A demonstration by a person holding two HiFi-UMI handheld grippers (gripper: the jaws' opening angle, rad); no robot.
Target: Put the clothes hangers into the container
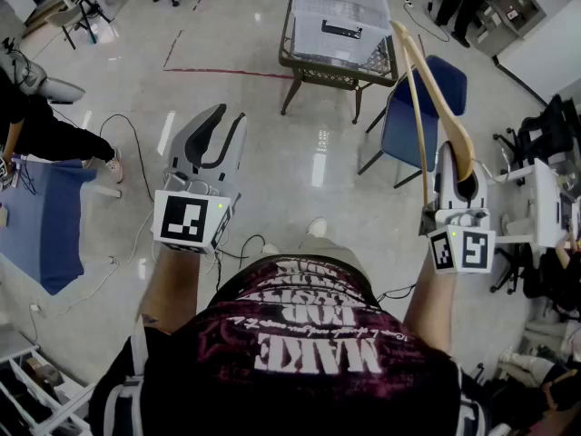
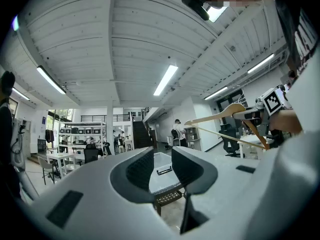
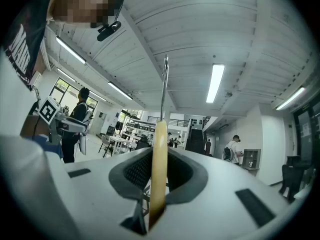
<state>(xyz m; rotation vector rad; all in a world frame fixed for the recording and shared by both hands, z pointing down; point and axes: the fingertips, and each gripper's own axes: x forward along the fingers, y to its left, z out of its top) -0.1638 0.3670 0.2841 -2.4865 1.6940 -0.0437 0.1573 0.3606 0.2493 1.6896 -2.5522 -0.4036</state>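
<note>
A wooden clothes hanger (image 1: 419,80) with a metal hook sticks up and forward from my right gripper (image 1: 460,157), which is shut on its thick end. In the right gripper view the hanger's wood (image 3: 158,159) is clamped between the dark pads and the hook (image 3: 164,84) rises above it. My left gripper (image 1: 227,121) is held level at the left, open, with nothing between its jaws. The container (image 1: 320,7), a clear plastic bin, stands on a low table ahead. It shows through the left gripper's (image 2: 162,159) gap as the bin (image 2: 164,168). The hanger (image 2: 220,116) appears at that view's right.
The bin's low table (image 1: 300,66) stands on a shiny floor. A blue chair (image 1: 408,121) is right of it, close under the hanger. Cables (image 1: 127,134) trail on the floor at left, near a seated person (image 1: 45,134) and a blue mat (image 1: 54,225). Office chairs (image 1: 545,134) crowd the right.
</note>
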